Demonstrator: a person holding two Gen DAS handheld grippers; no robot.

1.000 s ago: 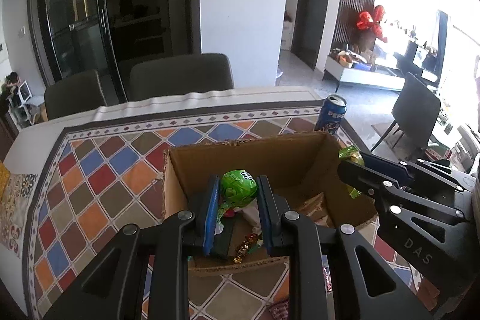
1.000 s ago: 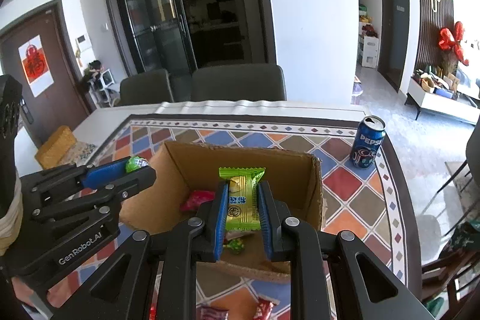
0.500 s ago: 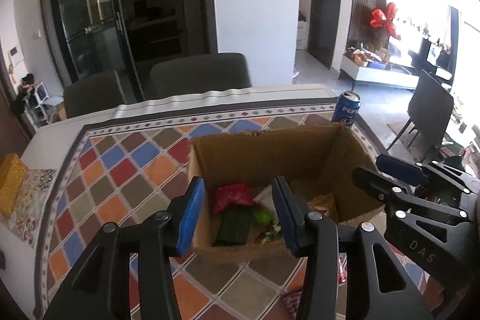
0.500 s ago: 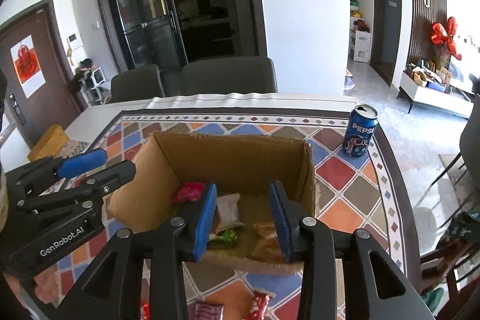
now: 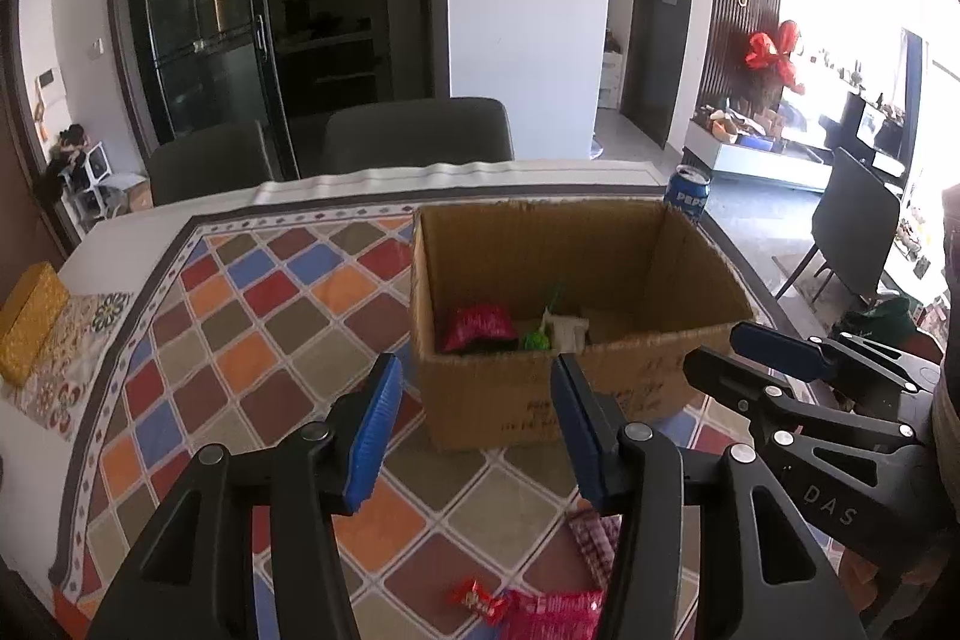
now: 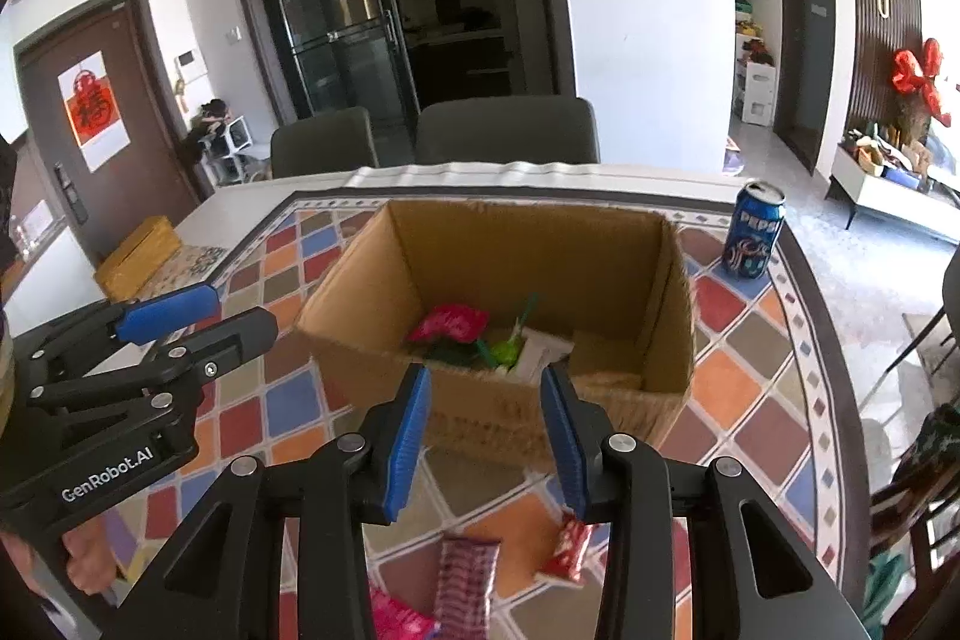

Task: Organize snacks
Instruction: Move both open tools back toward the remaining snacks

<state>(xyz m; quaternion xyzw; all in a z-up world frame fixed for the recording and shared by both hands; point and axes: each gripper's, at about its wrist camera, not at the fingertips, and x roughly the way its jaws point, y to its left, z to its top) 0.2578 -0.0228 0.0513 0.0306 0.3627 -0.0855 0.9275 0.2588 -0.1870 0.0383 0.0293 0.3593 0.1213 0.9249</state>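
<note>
An open cardboard box stands on the patterned tablecloth; it also shows in the right wrist view. Inside lie a red packet, a green lollipop and a white wrapper. My left gripper is open and empty, just in front of the box. My right gripper is open and empty, also in front of the box. Loose snacks lie on the cloth below the grippers: a small red candy, a pink packet, a striped packet and a red wrapper.
A blue Pepsi can stands right of the box near the table edge. A yellow box lies at the far left. Two dark chairs stand behind the table.
Both grippers opened and let go of their snacks, the green lollipop and the green-yellow packet, into the box. Both then pulled back toward the near side of the box.
</note>
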